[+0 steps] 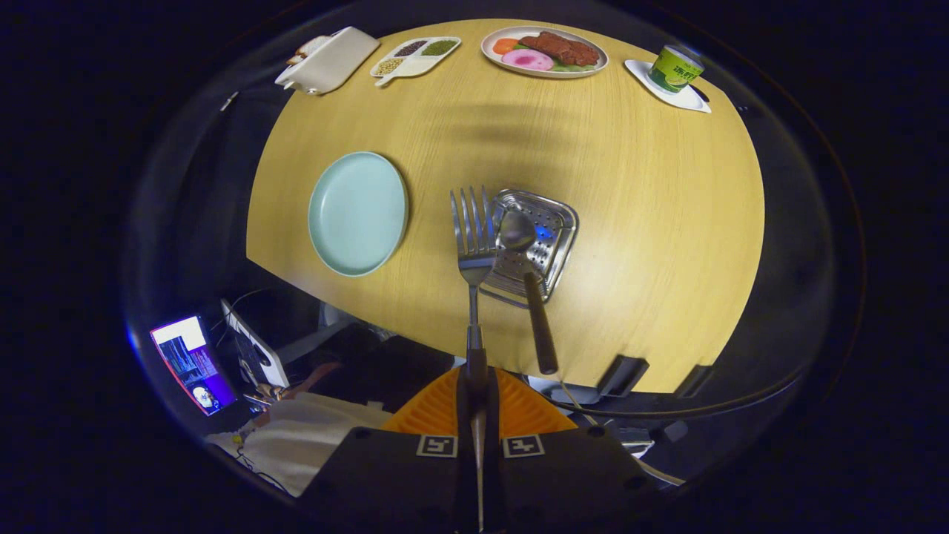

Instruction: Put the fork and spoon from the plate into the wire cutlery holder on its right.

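My gripper (474,386) is shut on the handle of the fork (473,237), which points straight ahead with its tines out over the table. The fork's head hangs just left of the metal cutlery holder (556,222), above its left rim. The spoon (528,282) stands in that holder, bowl down inside and dark handle leaning out toward me, just right of the fork. The pale blue plate (358,213) lies left of the holder with nothing on it.
Along the far side of the round wooden table (652,222) sit a white box (328,61), a divided dish of beans (415,57), a plate of food (545,52) and a green cup on a saucer (673,72). A lit screen (194,363) glows below the table's near edge.
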### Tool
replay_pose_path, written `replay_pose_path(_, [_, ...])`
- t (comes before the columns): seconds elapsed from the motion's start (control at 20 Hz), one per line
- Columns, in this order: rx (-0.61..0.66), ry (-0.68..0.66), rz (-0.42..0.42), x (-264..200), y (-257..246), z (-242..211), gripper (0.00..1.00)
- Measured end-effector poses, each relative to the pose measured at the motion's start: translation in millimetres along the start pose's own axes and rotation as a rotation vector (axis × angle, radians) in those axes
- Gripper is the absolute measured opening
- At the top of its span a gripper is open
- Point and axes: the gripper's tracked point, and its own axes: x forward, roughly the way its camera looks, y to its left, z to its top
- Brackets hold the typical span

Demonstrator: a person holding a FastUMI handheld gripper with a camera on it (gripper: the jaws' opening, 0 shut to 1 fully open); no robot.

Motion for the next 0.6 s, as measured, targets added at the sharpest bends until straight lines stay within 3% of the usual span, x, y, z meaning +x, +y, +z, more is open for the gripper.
replay_pose_path(0.2, [0.060,0.133,0.039,2,-6,-9,0.07])
replay_pose_path(0.6, [0.072,0.198,0.034,13,-10,8,0.08])
